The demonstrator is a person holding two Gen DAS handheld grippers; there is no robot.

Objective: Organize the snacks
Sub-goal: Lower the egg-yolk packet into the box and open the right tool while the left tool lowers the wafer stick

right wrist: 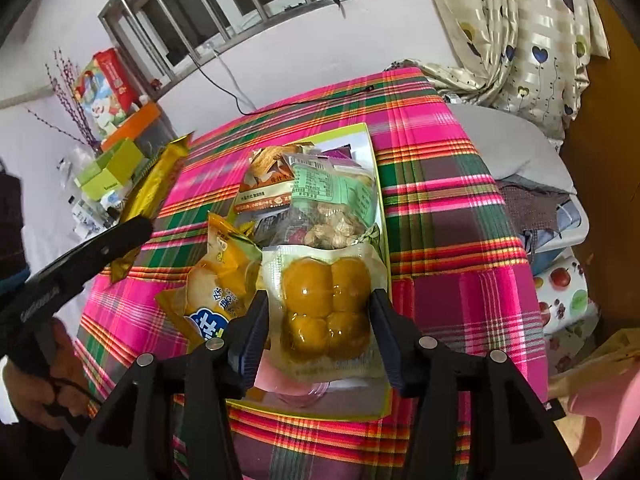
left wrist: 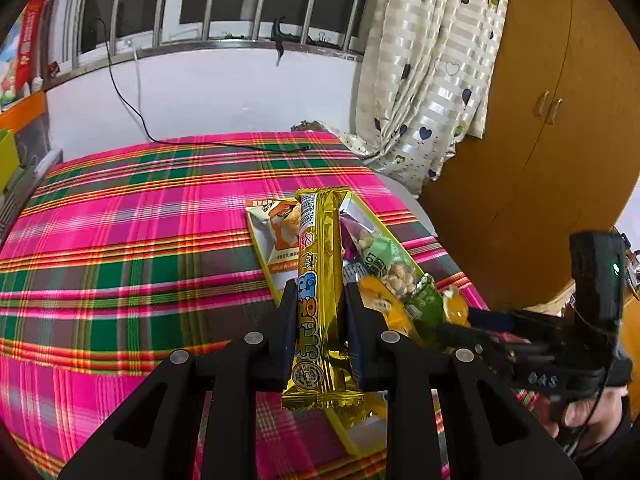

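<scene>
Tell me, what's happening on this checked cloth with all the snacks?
A person is sorting snacks with two hand-held grippers. The left gripper is shut on a long gold foil snack bar, held above the yellow-green tray. The right gripper has its fingers either side of a clear vacuum pack of brown balls lying over the tray's pile of packets.
</scene>
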